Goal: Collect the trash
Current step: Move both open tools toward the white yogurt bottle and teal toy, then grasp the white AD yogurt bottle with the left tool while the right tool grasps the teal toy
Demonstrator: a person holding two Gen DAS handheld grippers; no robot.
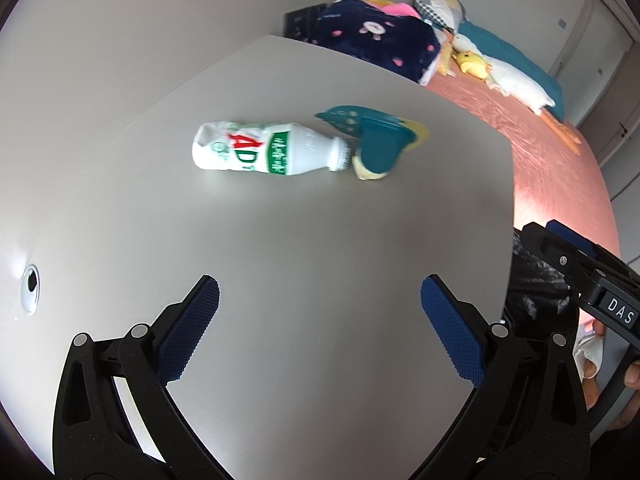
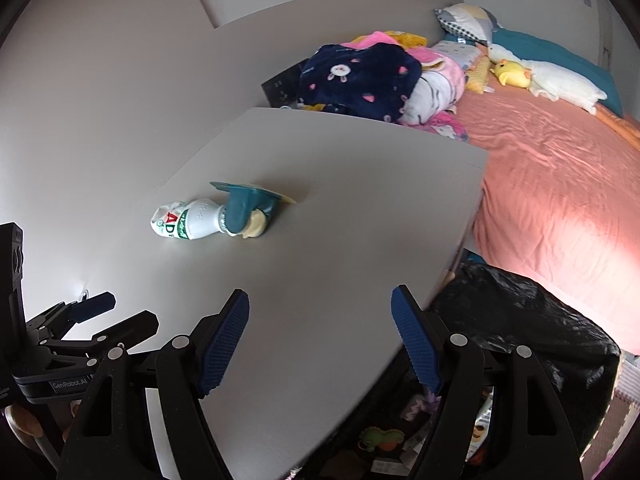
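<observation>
A crushed white plastic bottle (image 1: 256, 151) with a red and green label lies on its side on the grey table (image 1: 304, 248), neck touching a teal and yellow wrapper (image 1: 378, 142). My left gripper (image 1: 320, 328) is open and empty, well short of them over the table. My right gripper (image 2: 320, 344) is open and empty near the table's right edge. The bottle (image 2: 188, 224) and wrapper (image 2: 248, 214) also show far left in the right wrist view. A black trash bag (image 2: 520, 332) holding several wrappers sits below the table's right edge.
A bed with a salmon sheet (image 2: 560, 184) lies to the right, with a navy blanket (image 2: 360, 76), pillows and plush toys (image 2: 512, 74). A round cable hole (image 1: 31, 288) is at the table's left. The left gripper (image 2: 96, 312) shows at the right view's lower left.
</observation>
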